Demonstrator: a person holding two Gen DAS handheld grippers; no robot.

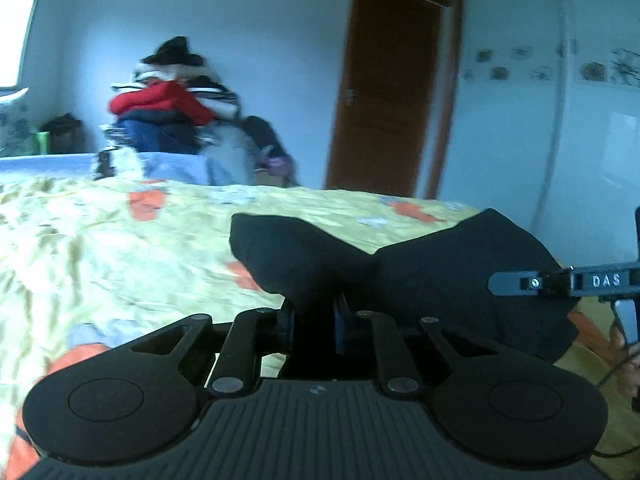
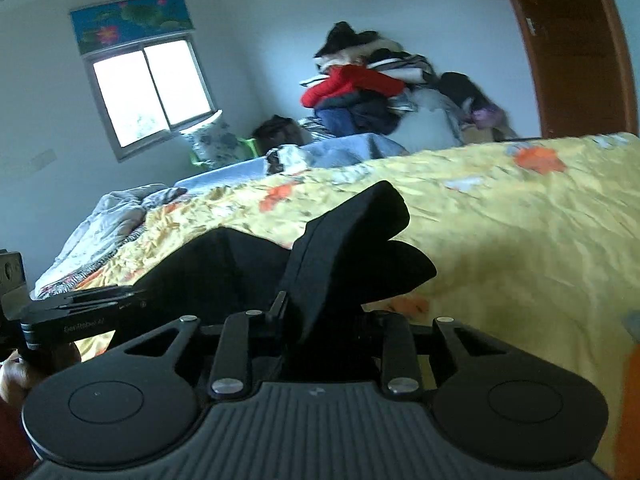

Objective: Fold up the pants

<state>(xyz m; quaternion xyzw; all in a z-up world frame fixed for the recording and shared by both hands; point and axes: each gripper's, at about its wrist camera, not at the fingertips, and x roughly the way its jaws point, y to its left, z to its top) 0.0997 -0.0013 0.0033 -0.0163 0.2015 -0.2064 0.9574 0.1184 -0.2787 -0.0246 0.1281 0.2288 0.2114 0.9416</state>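
Both tongs are clamped on the black pants point(image 1: 400, 264), left tongs point(image 1: 314, 320) and right tongs point(image 2: 320, 320) each pinching an edge, bunched above the yellow bed point(image 1: 120, 248). Soft, floppy fabric, probably light; best held near the corners.

We see a bed point(image 2: 500, 240) covered with a wrinkled yellow sheet point(image 1: 120, 248) printed with orange and pale grey patches. At its far end lie a rumpled grey-white quilt point(image 2: 108, 220) and a pale blue blanket point(image 2: 340, 152). The black pants point(image 1: 440, 280) bunch up above the sheet; whether their lower part rests on it we cannot tell.
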